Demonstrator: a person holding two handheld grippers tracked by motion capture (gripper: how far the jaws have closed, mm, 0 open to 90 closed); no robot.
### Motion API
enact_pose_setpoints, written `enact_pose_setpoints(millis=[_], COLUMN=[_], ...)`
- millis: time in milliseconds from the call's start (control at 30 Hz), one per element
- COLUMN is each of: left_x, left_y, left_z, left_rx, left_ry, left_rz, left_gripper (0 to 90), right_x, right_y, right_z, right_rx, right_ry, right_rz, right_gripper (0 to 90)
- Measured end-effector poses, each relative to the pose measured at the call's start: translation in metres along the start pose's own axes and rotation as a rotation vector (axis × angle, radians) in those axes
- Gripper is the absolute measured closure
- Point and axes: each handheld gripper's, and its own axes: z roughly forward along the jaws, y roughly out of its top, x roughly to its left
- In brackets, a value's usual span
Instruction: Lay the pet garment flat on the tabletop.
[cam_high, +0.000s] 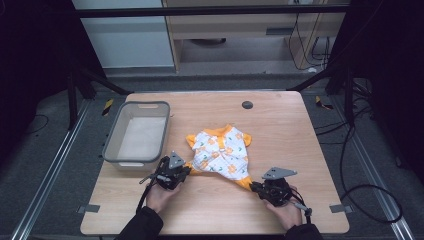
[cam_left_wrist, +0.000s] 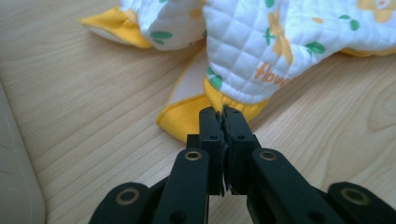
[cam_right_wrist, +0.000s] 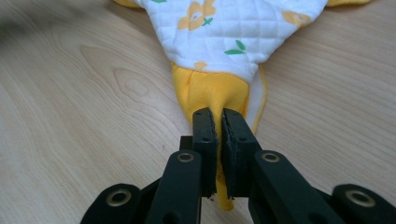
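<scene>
While both grippers' jaws pinch its yellow cuffs, the quilted white flower-print garment (cam_high: 220, 151) lies spread.

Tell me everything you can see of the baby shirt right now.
The baby shirt is white quilted fabric printed with orange flowers and green leaves, trimmed with orange collar and cuffs. It lies flat mid-table, right of the grey bin. The left gripper and right gripper each pinch an orange cuff at its near corners.

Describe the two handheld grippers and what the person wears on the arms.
Both the left gripper and the right gripper are black, each with two flat jaws on linked arms with brass-ringed pivots. Each carries a grey three-cornered plate on top and trails a dark cable. The sleeves are dark.
</scene>
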Motion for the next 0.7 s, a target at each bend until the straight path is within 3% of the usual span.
enact_pose_setpoints(millis=[233,433,600,700], left_x=[-0.002,-0.010,-0.018,-0.018], left_y=[0.008,0.017,0.022,0.022], left_z=[-0.029,-0.057,-0.062,-0.055], left_rx=[-0.076,-0.140,-0.160,-0.130], left_ry=[-0.067,-0.112,-0.131,-0.103], left_rz=[-0.015,0.003,0.009,0.010], left_gripper=[87.8,87.8,87.7,87.5], right_x=[0.000,-0.001,-0.003,-0.008], right_y=[0.005,0.010,0.013,0.013], right_z=[-0.026,-0.055,-0.070,-0.067], right_rx=[-0.094,-0.204,-0.278,-0.281], right_ry=[0.020,0.037,0.047,0.037], right_rz=[0.007,0.007,0.014,0.037], right_gripper=[84.8,84.9,85.0,84.9])
